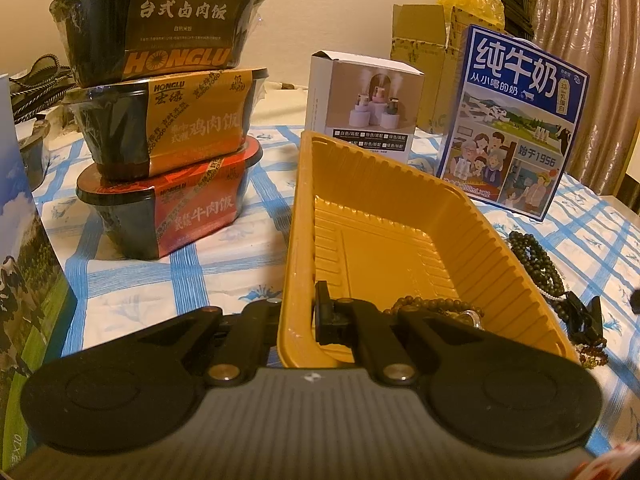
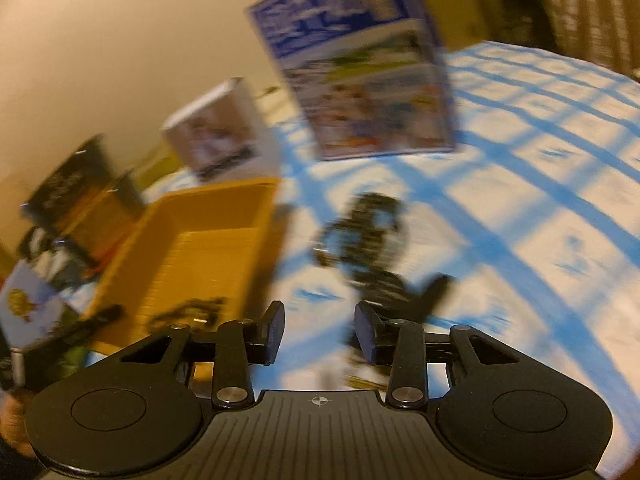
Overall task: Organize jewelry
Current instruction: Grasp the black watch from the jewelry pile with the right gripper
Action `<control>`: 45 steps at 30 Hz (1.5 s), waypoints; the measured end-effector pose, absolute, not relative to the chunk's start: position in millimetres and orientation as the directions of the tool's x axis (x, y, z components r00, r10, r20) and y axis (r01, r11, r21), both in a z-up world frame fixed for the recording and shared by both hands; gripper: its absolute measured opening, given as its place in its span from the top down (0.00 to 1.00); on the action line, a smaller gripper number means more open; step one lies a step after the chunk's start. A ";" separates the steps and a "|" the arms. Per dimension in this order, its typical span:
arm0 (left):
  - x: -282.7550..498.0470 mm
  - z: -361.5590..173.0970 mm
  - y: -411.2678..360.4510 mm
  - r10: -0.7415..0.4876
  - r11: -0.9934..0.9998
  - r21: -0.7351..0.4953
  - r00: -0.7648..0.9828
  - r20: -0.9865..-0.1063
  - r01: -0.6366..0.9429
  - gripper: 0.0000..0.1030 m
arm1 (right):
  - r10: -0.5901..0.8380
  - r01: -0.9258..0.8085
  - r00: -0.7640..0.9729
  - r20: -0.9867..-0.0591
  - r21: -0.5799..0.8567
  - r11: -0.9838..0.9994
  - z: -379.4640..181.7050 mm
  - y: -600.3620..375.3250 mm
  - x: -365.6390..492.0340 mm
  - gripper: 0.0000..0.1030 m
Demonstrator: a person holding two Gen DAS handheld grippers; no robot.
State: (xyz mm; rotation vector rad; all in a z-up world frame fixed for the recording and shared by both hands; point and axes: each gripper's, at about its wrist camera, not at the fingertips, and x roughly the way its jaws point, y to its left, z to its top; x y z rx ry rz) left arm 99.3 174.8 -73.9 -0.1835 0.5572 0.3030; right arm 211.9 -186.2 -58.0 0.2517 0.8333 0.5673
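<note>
My left gripper (image 1: 300, 314) is shut on the near left wall of a yellow plastic tray (image 1: 400, 240) that sits on the blue-checked tablecloth. A brown bead bracelet (image 1: 432, 305) with a silver charm lies in the tray's near end. Right of the tray, on the cloth, lie a dark bead necklace (image 1: 538, 258), a black clip (image 1: 582, 316) and a small reddish bead bracelet (image 1: 596, 356). The right wrist view is blurred. In it my right gripper (image 2: 320, 330) is open and holds nothing, hovering above the cloth just short of the dark beads (image 2: 368, 232) and the clip (image 2: 424, 294), with the tray (image 2: 208, 240) to its left.
Three stacked instant rice bowls (image 1: 160, 120) stand left of the tray. Behind the tray are a white box (image 1: 360, 100), a blue milk carton (image 1: 516, 120) and a cardboard box (image 1: 432, 40). Another printed box (image 1: 24, 260) stands at the near left. Open cloth (image 2: 540, 220) lies to the right.
</note>
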 end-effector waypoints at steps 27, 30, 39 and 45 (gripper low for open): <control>100.1 -73.6 175.8 0.235 0.941 -0.079 0.803 -0.548 -0.329 0.97 | 0.482 -0.231 0.540 -0.690 0.429 0.873 -98.2 -197.1 246.9 0.62; 100.7 -73.3 176.8 0.234 0.942 -0.077 0.804 -0.546 -0.327 0.97 | 0.477 -0.232 0.533 -0.698 0.422 0.877 -102.3 -191.3 250.5 0.62; 101.9 -72.8 175.6 0.235 0.944 -0.069 0.804 -0.546 -0.323 0.97 | 0.451 -0.233 0.545 -0.707 0.389 0.891 -109.7 -177.9 258.8 0.71; 101.9 -72.7 175.4 0.236 0.944 -0.067 0.804 -0.546 -0.323 0.97 | 0.459 -0.237 0.554 -0.694 0.397 0.886 -108.8 -182.9 258.8 0.76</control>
